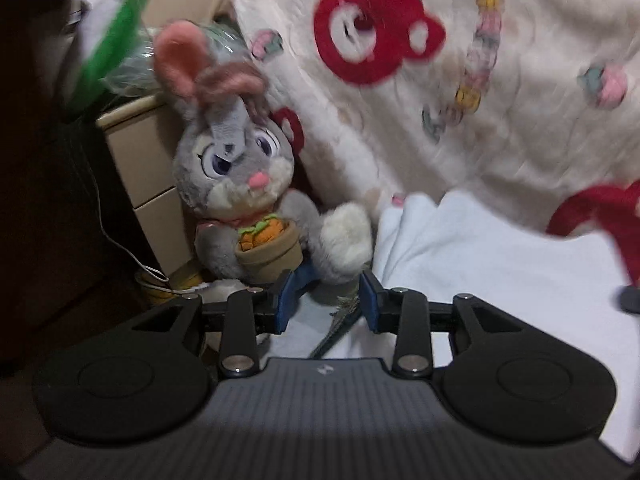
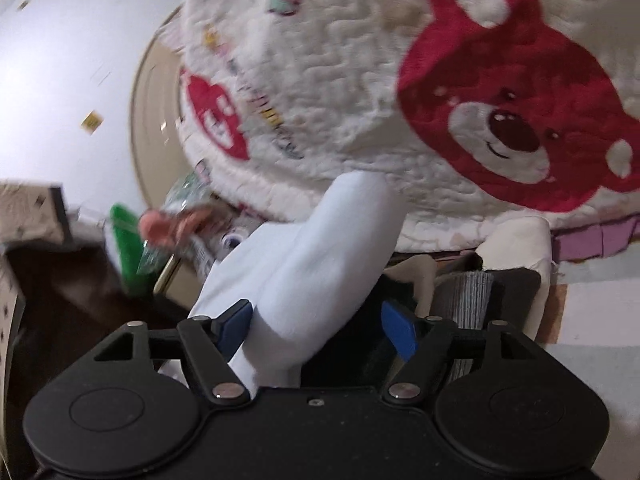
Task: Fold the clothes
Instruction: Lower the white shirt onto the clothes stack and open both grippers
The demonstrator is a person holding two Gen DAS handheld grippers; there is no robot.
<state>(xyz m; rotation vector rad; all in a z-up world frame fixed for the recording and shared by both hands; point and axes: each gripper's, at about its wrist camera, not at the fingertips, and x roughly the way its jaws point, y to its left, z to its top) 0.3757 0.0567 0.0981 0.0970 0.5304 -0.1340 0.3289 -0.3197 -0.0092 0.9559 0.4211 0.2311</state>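
Note:
A white garment lies spread on the bed at the right of the left wrist view. My left gripper stands open at its left edge, with only a thin dark scrap and a little white cloth in the gap. In the right wrist view a raised fold of the white garment runs forward between the fingers of my right gripper. It rests against the left fingertip and stays clear of the right one. The right jaws stand wide apart and clamp nothing.
A cream quilted blanket with red bear prints, also seen as the blanket, is heaped behind the garment. A grey plush rabbit sits left of it against a beige drawer unit. A grey knitted piece lies on the right.

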